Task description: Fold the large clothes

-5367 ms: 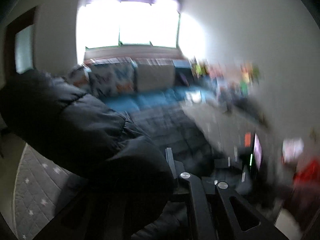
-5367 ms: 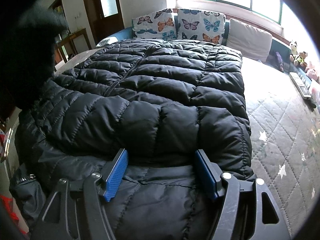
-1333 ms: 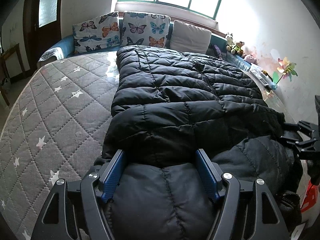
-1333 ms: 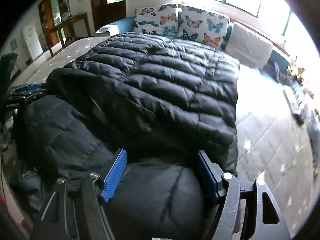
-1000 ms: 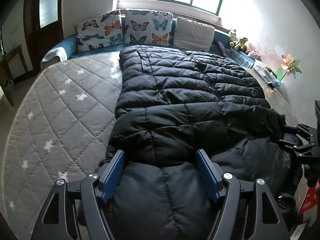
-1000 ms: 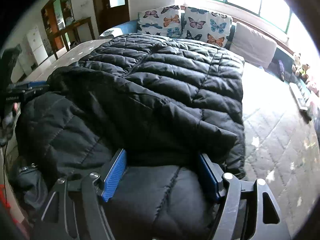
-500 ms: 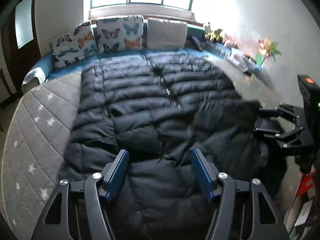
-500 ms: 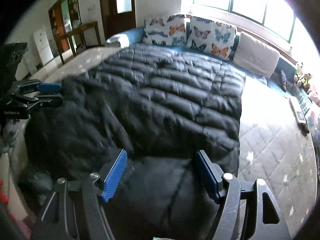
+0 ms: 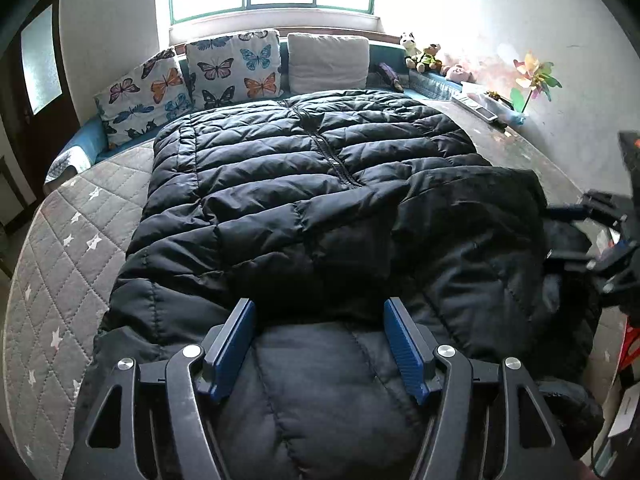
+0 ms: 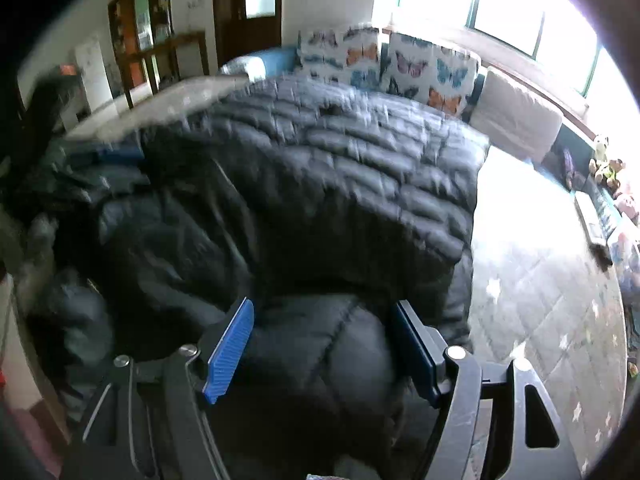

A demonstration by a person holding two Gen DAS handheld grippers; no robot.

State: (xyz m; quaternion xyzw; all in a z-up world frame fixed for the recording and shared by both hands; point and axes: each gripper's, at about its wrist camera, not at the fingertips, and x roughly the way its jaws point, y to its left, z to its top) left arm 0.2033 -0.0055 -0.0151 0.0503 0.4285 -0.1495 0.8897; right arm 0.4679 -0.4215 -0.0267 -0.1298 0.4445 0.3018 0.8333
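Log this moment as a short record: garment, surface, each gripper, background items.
garment: black puffer jacket spread on the bed, zipper up, near end bunched toward the grippers
surface: grey quilted mattress with white stars
left gripper: jaws wide, a thick fold of jacket between the blue pads, which press its sides; jaws have just been closing
right gripper: jaws wide, jacket padding fills the gap; view blurred
background: butterfly pillows, plain pillow, plush toys, pinwheel
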